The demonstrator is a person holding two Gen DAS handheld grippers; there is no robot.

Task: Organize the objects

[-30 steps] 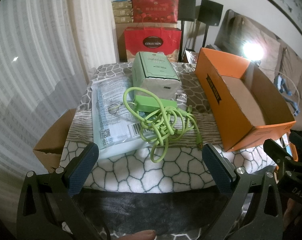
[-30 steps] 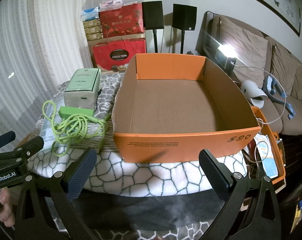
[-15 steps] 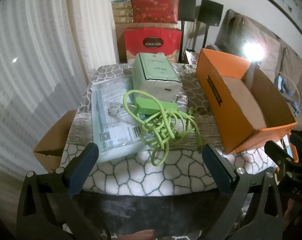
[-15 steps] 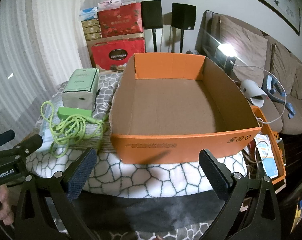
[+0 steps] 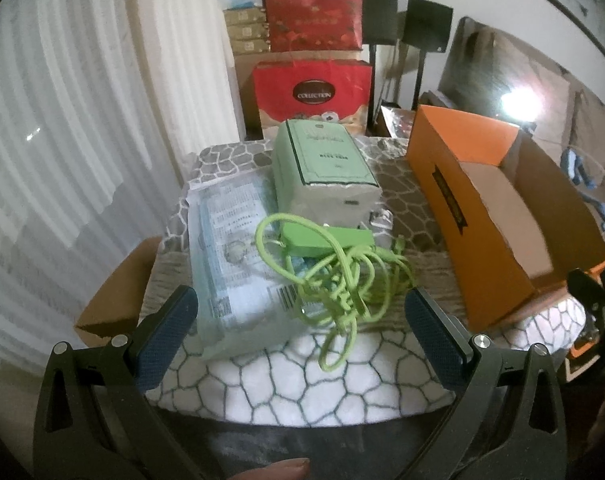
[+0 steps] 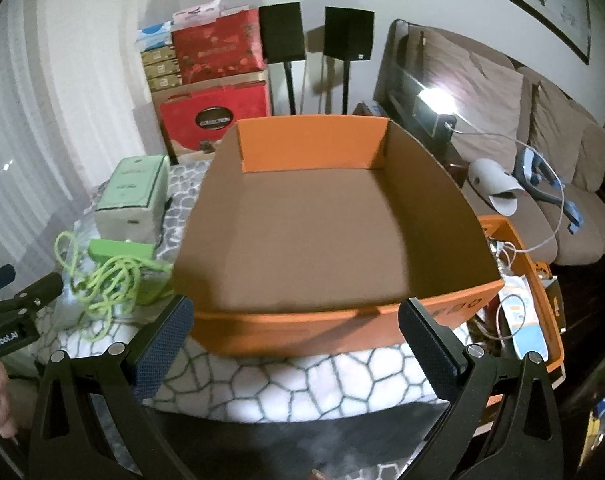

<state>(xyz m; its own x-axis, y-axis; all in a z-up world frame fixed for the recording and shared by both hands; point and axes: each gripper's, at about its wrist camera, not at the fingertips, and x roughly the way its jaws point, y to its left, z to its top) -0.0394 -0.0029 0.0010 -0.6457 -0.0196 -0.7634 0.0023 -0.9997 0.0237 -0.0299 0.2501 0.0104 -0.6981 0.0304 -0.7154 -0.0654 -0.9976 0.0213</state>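
Two grippers, left (image 5: 301, 318) and right (image 6: 292, 326), gape wide, holding nothing; the orange cardboard box (image 6: 330, 216) sits empty, and the pale green rectangular carton (image 5: 322, 164) lies lengthwise, pointing away.

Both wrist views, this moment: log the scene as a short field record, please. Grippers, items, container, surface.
left gripper: open, empty, facing the green cable
right gripper: open, empty, at the box's near wall
orange box: open-topped, nothing inside
green cable: tangled, attached to a green adapter, partly on the plastic packet
plastic packet: lying flat
green carton: behind the cable
blanket: stone-patterned, under everything
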